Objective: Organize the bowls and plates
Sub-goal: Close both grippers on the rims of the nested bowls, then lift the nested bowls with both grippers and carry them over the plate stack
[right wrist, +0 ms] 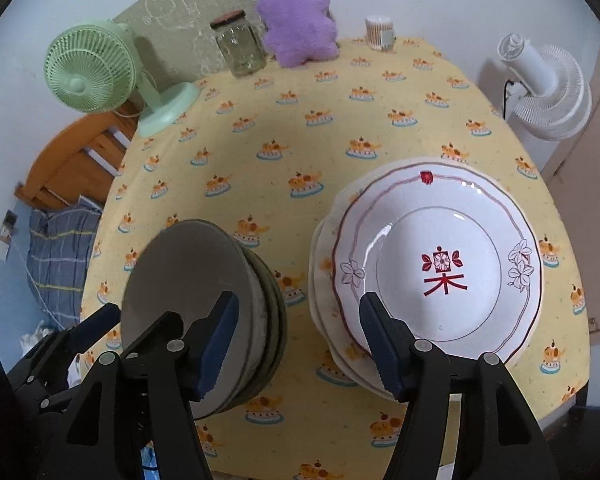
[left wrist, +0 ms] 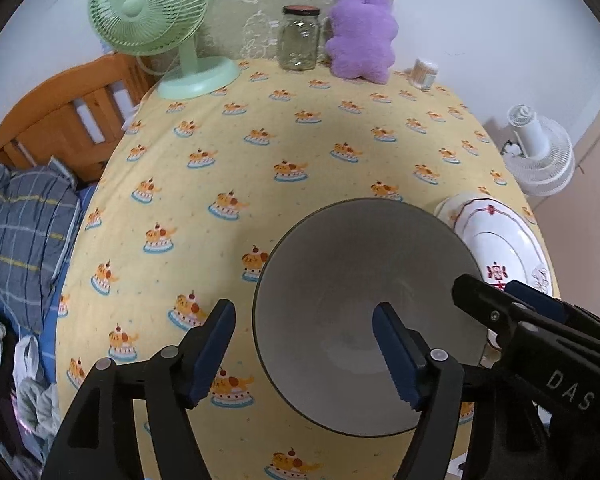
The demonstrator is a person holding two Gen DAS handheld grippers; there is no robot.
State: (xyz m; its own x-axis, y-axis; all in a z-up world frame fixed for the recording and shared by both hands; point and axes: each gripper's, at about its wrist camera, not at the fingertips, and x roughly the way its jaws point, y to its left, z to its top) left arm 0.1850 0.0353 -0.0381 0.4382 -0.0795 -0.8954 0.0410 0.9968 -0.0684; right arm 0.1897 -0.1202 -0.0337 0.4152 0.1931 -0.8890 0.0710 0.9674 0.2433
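A stack of grey bowls [left wrist: 364, 300] [right wrist: 196, 292] sits on the yellow tablecloth near the front. My left gripper [left wrist: 304, 354] is open, its right finger over the top bowl's inside and its left finger outside the rim. A white plate with red markings [right wrist: 440, 264] [left wrist: 500, 248] lies on top of a plate stack to the right of the bowls. My right gripper [right wrist: 296, 346] is open, straddling the gap between bowls and plates, its right finger over the plate's near rim. The right gripper's body also shows in the left wrist view [left wrist: 540, 328].
At the table's back stand a green fan [left wrist: 156, 20], a glass jar [left wrist: 300, 38], a purple plush toy [left wrist: 360, 32] and a cotton swab tub [left wrist: 425, 74]. A wooden bed frame [left wrist: 60, 120] lies left, a white fan [right wrist: 544, 84] right.
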